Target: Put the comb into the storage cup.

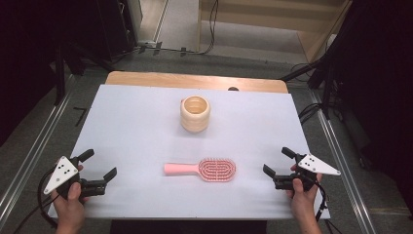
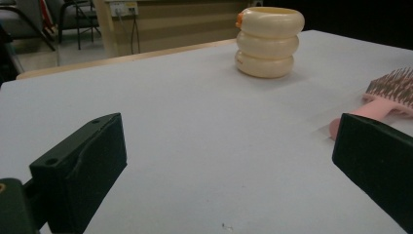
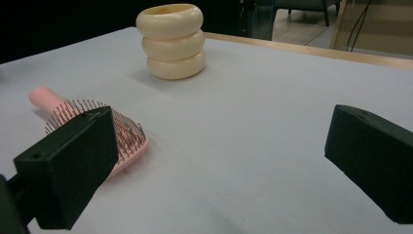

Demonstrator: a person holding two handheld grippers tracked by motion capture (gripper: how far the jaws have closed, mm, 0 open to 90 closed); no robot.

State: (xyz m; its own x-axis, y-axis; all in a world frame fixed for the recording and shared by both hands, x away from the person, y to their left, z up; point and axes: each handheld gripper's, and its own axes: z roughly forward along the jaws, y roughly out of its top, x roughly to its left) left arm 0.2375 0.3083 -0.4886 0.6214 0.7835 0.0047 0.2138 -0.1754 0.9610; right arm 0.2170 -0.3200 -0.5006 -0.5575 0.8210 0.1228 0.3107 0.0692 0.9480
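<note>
Left gripper (image 1: 101, 165), right gripper (image 1: 276, 162): hand-held, jaws wide apart.

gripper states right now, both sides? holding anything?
Left gripper: open, holding nothing, resting near the table's front left, apart from the pink hairbrush.
Right gripper: open, holding nothing, just right of the brush head.

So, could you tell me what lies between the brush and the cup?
Nothing: in the high view, bare table separates the brush from the cup.
</note>
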